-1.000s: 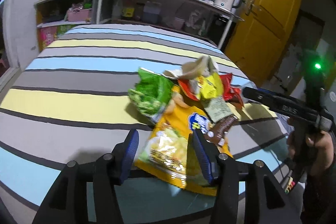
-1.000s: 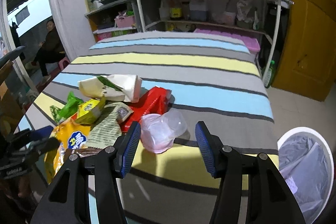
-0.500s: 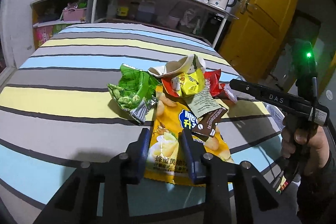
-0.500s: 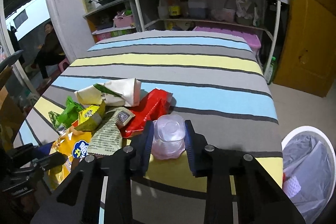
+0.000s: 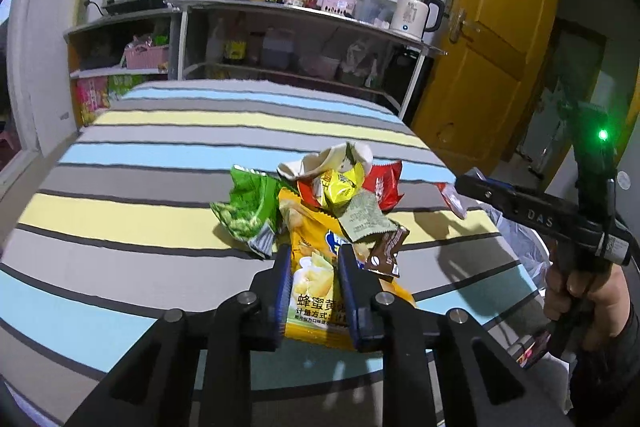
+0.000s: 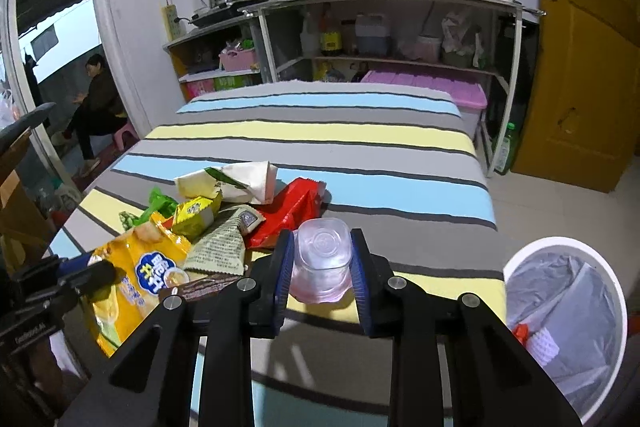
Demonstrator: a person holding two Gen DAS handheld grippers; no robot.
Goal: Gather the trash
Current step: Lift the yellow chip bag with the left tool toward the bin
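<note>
Both pickups are happening at once: the left tongs [image 5: 313,281], their jaws just closing, are pinching the yellow chip bag [image 5: 316,267] off the wrapper pile [image 5: 340,195] on the striped bed [image 5: 160,187], the right tongs [image 6: 320,267] are clamping the clear plastic cup [image 6: 322,263], and next, I'd judge, both need carrying over to the lined bin [image 6: 568,311] on the right.

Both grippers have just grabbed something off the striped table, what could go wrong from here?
1. The left hand-held gripper, just closed on the big yellow chip bag, may drag along the brown wrapper lying on it.
2. The clear plastic cup in the right hand-held gripper could buckle or slip before reaching the white lined bin.
</note>
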